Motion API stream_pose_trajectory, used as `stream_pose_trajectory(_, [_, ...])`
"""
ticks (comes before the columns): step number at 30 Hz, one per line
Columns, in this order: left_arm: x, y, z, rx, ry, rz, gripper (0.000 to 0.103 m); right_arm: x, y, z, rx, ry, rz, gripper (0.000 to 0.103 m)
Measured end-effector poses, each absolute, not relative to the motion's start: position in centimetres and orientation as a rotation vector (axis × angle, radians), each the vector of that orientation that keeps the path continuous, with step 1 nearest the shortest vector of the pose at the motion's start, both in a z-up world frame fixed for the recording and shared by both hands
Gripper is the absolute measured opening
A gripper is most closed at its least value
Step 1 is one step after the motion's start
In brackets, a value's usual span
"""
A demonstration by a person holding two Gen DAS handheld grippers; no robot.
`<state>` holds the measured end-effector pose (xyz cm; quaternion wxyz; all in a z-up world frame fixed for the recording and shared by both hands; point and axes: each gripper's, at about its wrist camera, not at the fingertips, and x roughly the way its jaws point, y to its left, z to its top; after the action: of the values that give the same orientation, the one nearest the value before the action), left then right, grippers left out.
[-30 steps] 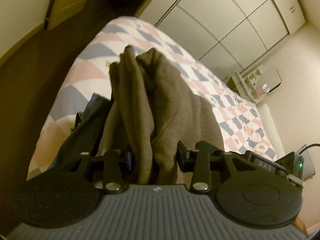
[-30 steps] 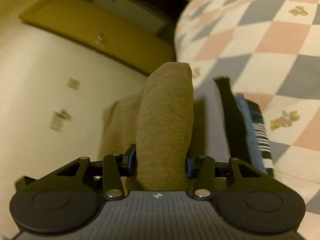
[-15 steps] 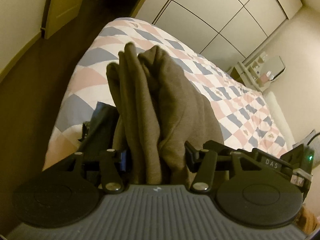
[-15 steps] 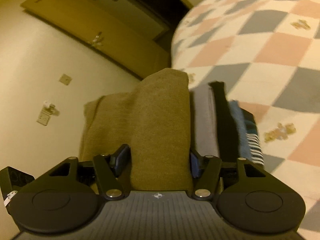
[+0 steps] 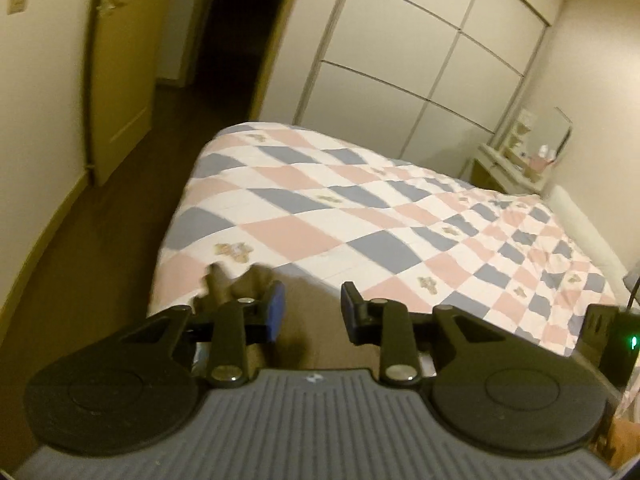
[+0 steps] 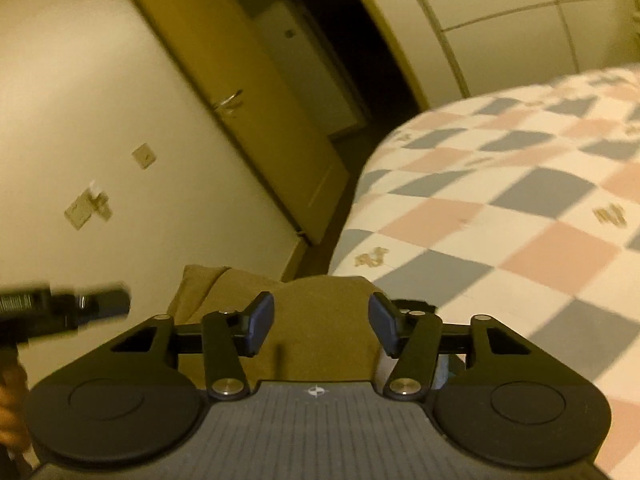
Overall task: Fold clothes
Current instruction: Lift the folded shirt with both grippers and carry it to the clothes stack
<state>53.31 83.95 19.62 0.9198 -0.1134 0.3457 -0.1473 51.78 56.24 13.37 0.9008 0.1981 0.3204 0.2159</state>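
A brown folded garment (image 6: 320, 320) lies low at the near corner of the bed, under both grippers; it also shows in the left wrist view (image 5: 308, 320). My left gripper (image 5: 312, 310) is open above it with nothing between its blue pads. My right gripper (image 6: 322, 322) is open too, jaws spread wide over the brown cloth. The left gripper shows blurred at the left edge of the right wrist view (image 6: 60, 312). Most of the garment is hidden behind the gripper bodies.
The bed with a pink, blue and white checked quilt (image 5: 380, 220) fills the middle. A dark floor strip (image 5: 100, 240) and an open door (image 5: 120, 60) lie left. White wardrobes (image 5: 420, 60) stand behind. A small dresser (image 5: 516, 164) is at far right.
Both grippers opened and let go of the brown garment, which dropped from upright between the jaws to lying low. Both grippers lifted and drew back.
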Motion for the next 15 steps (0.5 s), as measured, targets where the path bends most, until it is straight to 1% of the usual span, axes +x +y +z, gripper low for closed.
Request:
stream_pose_trajectory(1, [54.1,83.4,19.2,-0.224,0.711,-0.309,0.023,52.1,57.0,13.3,0.383,0.662,0.459,0.056])
stream_pose_trajectory(3, [55.5,83.7,16.2,-0.224,0.778,-0.26,0.02,52.6,58.7,12.9,0.324,0.67,0.479,0.056])
stream_pose_trajectory(7, [55.0,85.5,13.6,-0.264,0.766,-0.274,0.023,53.1,61.3,11.2,0.207,0.707,0.487,0.056])
stream_pose_trajectory(12, [54.2,87.7,10.3,-0.313,0.751,-0.292,0.024,52.3,63.4,9.3,0.094,0.715,0.51,0.056])
stream_pose_trajectory(15, [54.2,88.2,10.8,-0.352,0.757,-0.276,0.024,51.5,64.5,8.4,0.031,0.703,0.508,0.055])
